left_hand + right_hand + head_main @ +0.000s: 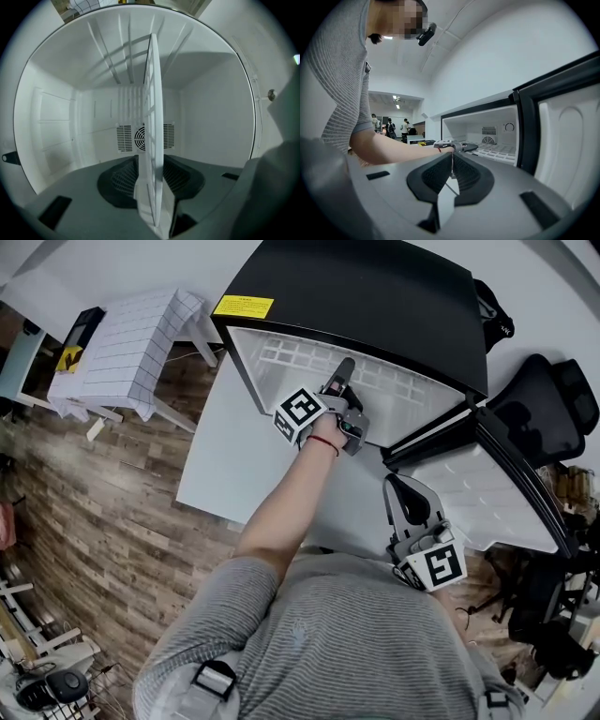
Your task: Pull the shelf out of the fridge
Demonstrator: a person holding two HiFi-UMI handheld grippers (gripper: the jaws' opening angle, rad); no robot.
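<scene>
A small black fridge stands on a white table, its door swung open to the right. The white grid shelf lies inside it. My left gripper reaches into the opening and is shut on the shelf's front edge. In the left gripper view the shelf appears edge-on, clamped between the jaws of the left gripper. My right gripper hangs near the person's body in front of the door, shut and empty. In the right gripper view, beyond the right gripper, the shelf and the left gripper show.
The white table carries the fridge. A small table with a checked cloth stands at the left on wooden floor. A black office chair is right of the door. A fan vent sits in the fridge's back wall.
</scene>
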